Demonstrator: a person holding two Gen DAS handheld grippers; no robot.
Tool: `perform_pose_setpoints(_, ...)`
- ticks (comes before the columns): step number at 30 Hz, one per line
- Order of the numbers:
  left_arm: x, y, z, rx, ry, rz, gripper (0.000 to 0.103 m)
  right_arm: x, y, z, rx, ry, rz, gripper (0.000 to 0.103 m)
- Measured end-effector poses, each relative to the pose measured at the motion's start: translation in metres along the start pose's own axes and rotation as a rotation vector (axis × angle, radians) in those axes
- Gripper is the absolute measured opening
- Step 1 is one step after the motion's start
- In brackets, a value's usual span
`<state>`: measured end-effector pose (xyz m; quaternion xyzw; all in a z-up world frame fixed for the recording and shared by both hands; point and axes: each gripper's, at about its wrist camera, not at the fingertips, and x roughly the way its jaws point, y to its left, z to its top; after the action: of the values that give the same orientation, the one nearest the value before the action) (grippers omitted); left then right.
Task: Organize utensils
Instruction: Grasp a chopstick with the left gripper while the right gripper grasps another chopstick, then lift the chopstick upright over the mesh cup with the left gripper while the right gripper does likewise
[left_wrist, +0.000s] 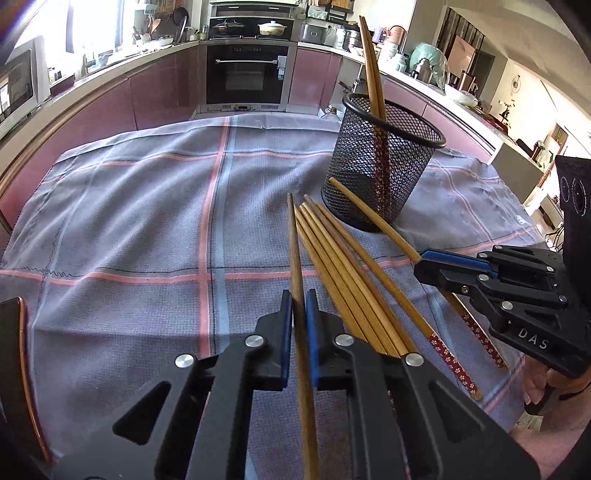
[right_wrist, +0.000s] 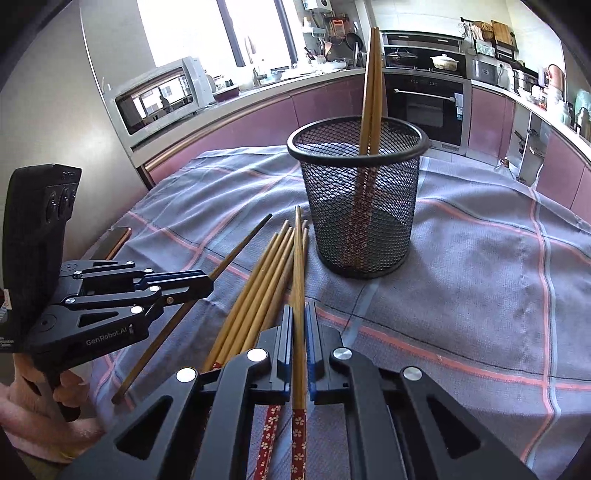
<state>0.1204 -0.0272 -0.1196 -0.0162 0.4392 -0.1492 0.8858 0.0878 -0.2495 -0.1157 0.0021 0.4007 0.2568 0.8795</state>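
you're mid-pickup, both hands loaded: the left gripper (left_wrist: 299, 306) has its jaws clamped on one plain chopstick (left_wrist: 298, 266), tip pointing away toward the far side of the table (left_wrist: 129, 206), and the right gripper (right_wrist: 299, 317) has its jaws clamped on another stick (right_wrist: 298, 258), the one with the red flowered handle end showing below the pads. both sticks look only just raised off the cloth, can't tell for sure if the tips are clear. the loose pile (left_wrist: 343, 266) lies on the cloth between the two grippers, near the front edge of the table, tips fanned toward the cup (left_wrist: 380, 162). the mesh cup stands upright toward the far right part of the table in the left wrist view, with two chopsticks (left_wrist: 371, 74) already standing in it, leaning on the rim. so the task is partly done, a good handful left. next move, as i judge it: lift each stick clear of the pile, swing it over the cup's rim, tilt it toward upright and let it go inside. take one hand at a time so the grippers don't collide over the opening, and mind the two standing sticks. the cup looks light, a knock on the rim may tip it.
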Motion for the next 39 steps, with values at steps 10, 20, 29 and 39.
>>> perform_pose_setpoints(10,-0.021,0.007,0.004,-0.031,-0.040,-0.051,0.008,-0.019,0.005,0.006,-0.014,-0.058,0.049,0.005)
perform_pose_setpoints(20,-0.056,0.007,0.014,-0.039,-0.117,-0.130,0.008,-0.040,0.005,0.019,-0.012,-0.136,0.074,0.005)
perform_pose_setpoints(29,-0.083,0.006,0.026,-0.031,-0.176,-0.164,0.008,-0.049,-0.001,0.028,-0.012,-0.180,0.072,0.005)
perform_pose_setpoints(39,-0.106,0.004,0.044,-0.026,-0.234,-0.209,0.008,-0.056,-0.007,0.035,-0.007,-0.212,0.084,0.005)
